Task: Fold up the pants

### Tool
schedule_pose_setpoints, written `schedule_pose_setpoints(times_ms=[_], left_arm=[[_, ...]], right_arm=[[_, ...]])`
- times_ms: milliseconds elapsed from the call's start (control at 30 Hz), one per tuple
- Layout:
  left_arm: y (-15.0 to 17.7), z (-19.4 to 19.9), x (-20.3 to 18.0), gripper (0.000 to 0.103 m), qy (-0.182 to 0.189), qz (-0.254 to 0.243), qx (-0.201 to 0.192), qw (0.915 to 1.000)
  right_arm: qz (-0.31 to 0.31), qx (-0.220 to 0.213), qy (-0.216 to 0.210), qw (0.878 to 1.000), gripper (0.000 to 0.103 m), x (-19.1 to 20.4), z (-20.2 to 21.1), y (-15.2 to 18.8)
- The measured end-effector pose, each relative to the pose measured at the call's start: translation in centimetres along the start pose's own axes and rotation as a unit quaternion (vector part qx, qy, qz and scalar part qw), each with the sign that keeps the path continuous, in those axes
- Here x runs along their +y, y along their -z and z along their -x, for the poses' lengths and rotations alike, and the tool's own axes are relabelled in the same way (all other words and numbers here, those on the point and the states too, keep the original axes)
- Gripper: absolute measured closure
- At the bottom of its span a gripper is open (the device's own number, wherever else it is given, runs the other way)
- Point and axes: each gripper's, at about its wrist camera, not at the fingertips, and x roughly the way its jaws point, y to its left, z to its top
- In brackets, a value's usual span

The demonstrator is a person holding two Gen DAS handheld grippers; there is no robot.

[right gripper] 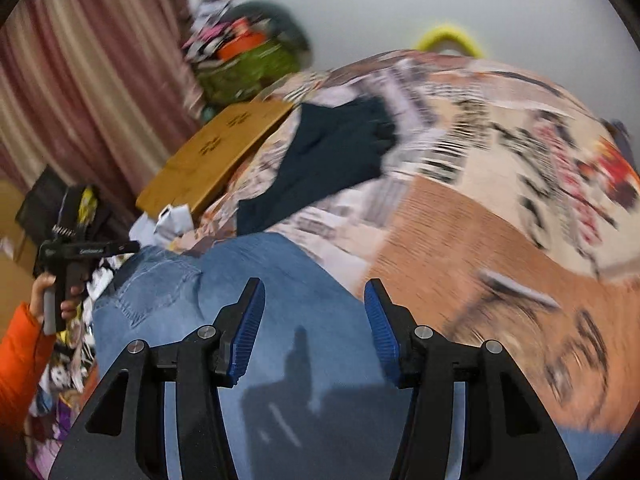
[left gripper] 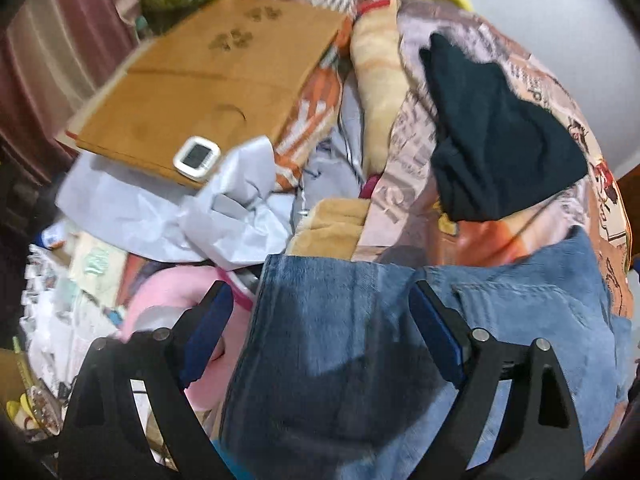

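Blue denim pants (left gripper: 340, 340) lie on a patterned bedspread (left gripper: 480, 40), with a back pocket (left gripper: 532, 312) toward the right. My left gripper (left gripper: 320, 300) is open and hovers over the pants' top edge, holding nothing. In the right wrist view the pants (right gripper: 288, 280) spread under my right gripper (right gripper: 314, 296), which is open and empty above the denim. The left gripper (right gripper: 72, 256) also shows there at far left, held by a hand in an orange sleeve. Both views are motion-blurred.
A dark folded garment (left gripper: 500, 136) lies on the bedspread beyond the pants. A brown cardboard sheet (left gripper: 208, 80) with a small white timer (left gripper: 196, 158) lies left, above crumpled white paper (left gripper: 180, 216). Pink cloth (left gripper: 168, 300) and clutter fill the left. A curtain (right gripper: 80, 80) hangs behind.
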Motion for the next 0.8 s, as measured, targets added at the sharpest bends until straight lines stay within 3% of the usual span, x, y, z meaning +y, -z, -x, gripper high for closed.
schedule_pose_setpoints(times_ms=[100,200,300,433,533,600,633,700,800], left_arm=[[-0.1,-2.7,1.2,0.014,0.017,0.015,0.028,0.9994],[0.9,-4.5,1.6,0.016,0.061,0.015,0.052,0.9967],[1.9,-4.8,1.8,0.027,0.094,0.017,0.048,0.9942],[3.0,-3.8,1.7,0.044,0.097,-0.001,0.015,0.9952],[3.6,-2.6,0.6,0.062,0.078,-0.028,-0.012,0.9965],[3.9,-1.8,-0.5,0.074,0.048,-0.055,-0.032,0.9968],[4.0,-1.3,-1.2,0.077,0.028,-0.073,-0.043,0.996],[4.1,-1.0,-2.1,0.077,-0.019,-0.095,-0.057,0.9937],[3.5,-1.1,-1.9,0.077,-0.062,-0.089,-0.071,0.9916]], right_arm=[[-0.001,0.023,-0.009,1.0,0.055,0.3,-3.5,-1.6],[-0.004,0.052,-0.023,0.998,0.055,0.4,-6.7,-2.7],[0.001,0.074,-0.037,0.997,0.056,1.2,-8.5,-2.5],[0.019,0.085,-0.045,0.995,0.065,2.4,-8.8,-2.1],[0.025,0.081,-0.038,0.996,0.077,2.7,-8.5,-2.0],[0.046,0.064,-0.009,0.997,0.092,3.4,-8.0,-2.2],[0.066,0.055,0.001,0.996,0.092,4.0,-7.7,-2.3],[0.092,0.043,0.018,0.995,0.093,4.7,-7.4,-2.6],[0.114,0.034,0.041,0.992,0.099,5.6,-7.8,-3.2]])
